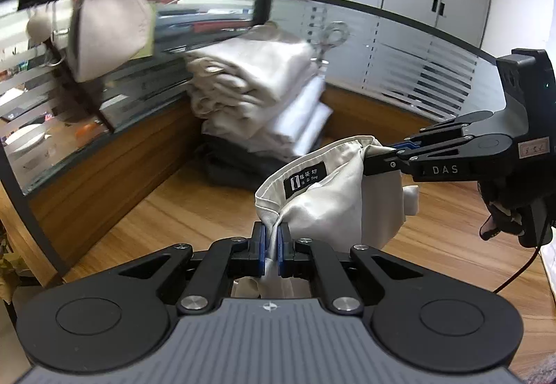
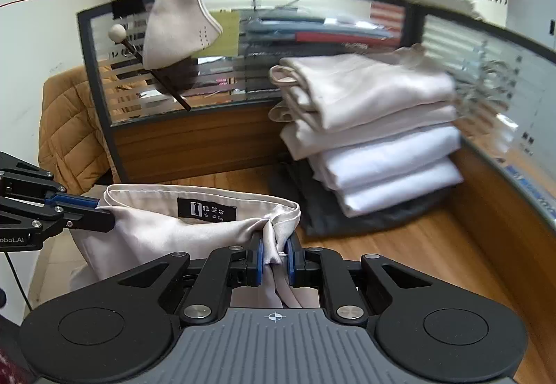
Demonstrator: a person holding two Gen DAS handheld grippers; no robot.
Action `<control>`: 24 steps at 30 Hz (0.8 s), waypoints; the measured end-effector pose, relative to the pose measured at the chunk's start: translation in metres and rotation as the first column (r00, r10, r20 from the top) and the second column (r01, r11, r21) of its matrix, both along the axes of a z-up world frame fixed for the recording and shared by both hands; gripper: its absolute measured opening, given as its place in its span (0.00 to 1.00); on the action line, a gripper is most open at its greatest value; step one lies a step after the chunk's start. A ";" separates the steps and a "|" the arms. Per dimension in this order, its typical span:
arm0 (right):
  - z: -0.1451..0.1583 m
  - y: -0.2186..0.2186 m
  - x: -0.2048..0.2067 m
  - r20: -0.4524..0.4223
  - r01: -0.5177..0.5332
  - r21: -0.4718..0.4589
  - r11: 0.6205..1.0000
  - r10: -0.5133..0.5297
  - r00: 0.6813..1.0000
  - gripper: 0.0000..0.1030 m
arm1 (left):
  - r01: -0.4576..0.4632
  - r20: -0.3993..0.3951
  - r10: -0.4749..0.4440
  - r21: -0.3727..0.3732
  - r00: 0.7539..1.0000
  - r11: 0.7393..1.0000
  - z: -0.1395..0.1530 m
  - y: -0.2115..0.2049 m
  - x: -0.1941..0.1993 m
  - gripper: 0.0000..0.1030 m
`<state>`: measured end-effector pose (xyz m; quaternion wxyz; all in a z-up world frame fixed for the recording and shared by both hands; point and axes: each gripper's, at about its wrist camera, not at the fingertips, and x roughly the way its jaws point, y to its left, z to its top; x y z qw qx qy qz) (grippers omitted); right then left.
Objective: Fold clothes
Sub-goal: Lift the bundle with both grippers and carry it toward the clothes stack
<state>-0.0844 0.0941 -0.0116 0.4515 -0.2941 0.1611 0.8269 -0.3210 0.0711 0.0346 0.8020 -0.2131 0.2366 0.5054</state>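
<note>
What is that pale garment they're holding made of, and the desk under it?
The garment looks like satin or silk-like woven cloth: cream, with a soft sheen and fluid folds; the exact fibre cannot be told. The desk looks like wood-grain laminate or veneer: smooth, orange-brown, streaked with grain lines.
</note>
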 end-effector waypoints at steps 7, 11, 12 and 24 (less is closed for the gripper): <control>-0.014 0.070 -0.057 0.059 -0.065 -0.055 0.996 0.069 0.996 0.15 | -0.127 0.040 0.132 -0.099 0.990 0.987 -0.022 0.059 -0.045 0.07; -0.032 0.118 -0.093 0.111 -0.126 -0.088 0.988 0.136 0.984 0.15 | -0.213 0.039 0.222 -0.151 0.974 0.965 -0.041 0.090 -0.066 0.07; -0.037 0.129 -0.102 0.127 -0.146 -0.095 0.985 0.157 0.979 0.15 | -0.235 0.039 0.244 -0.164 0.969 0.958 -0.046 0.098 -0.072 0.07; -0.087 0.206 -0.177 0.244 -0.337 -0.169 0.926 0.370 0.896 0.26 | -0.374 0.029 0.400 -0.294 0.916 0.880 -0.093 0.164 -0.123 0.17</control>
